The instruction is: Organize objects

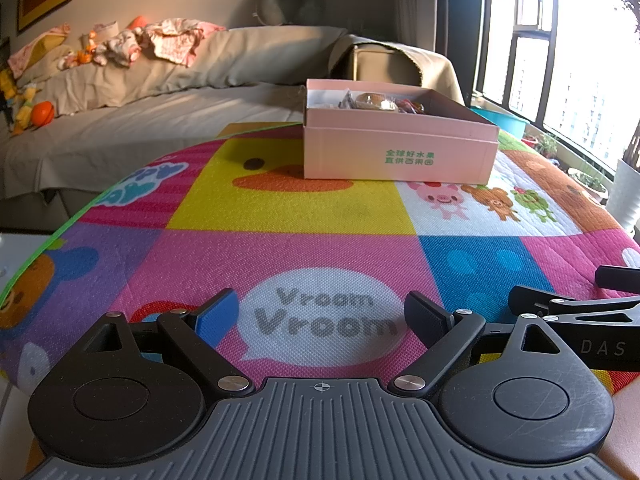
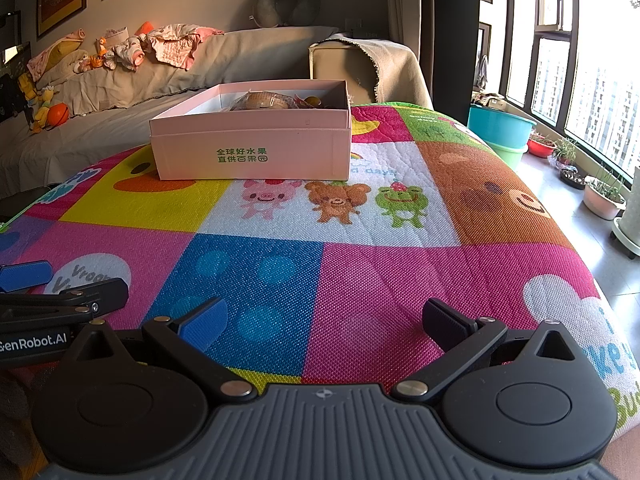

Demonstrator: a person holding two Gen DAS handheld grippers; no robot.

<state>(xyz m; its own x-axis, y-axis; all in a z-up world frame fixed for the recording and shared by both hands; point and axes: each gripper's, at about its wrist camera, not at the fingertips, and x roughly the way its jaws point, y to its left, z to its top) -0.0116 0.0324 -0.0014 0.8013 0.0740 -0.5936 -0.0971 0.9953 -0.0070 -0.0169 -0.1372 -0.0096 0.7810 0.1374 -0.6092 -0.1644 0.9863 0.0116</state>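
Spreading under both tools, the bright patchwork cartoon play mat shows nothing loose on its visible squares. Well ahead of them sits the pale pink cardboard box with green lettering, open-topped, with several small wrapped items lying inside; what they are is too small to tell. By that, the tidying looks largely finished or not yet started. The left gripper and right gripper rest side by side, both spread wide and holding nothing.

2 low, side-by-side wrist views; shared pink box ahead
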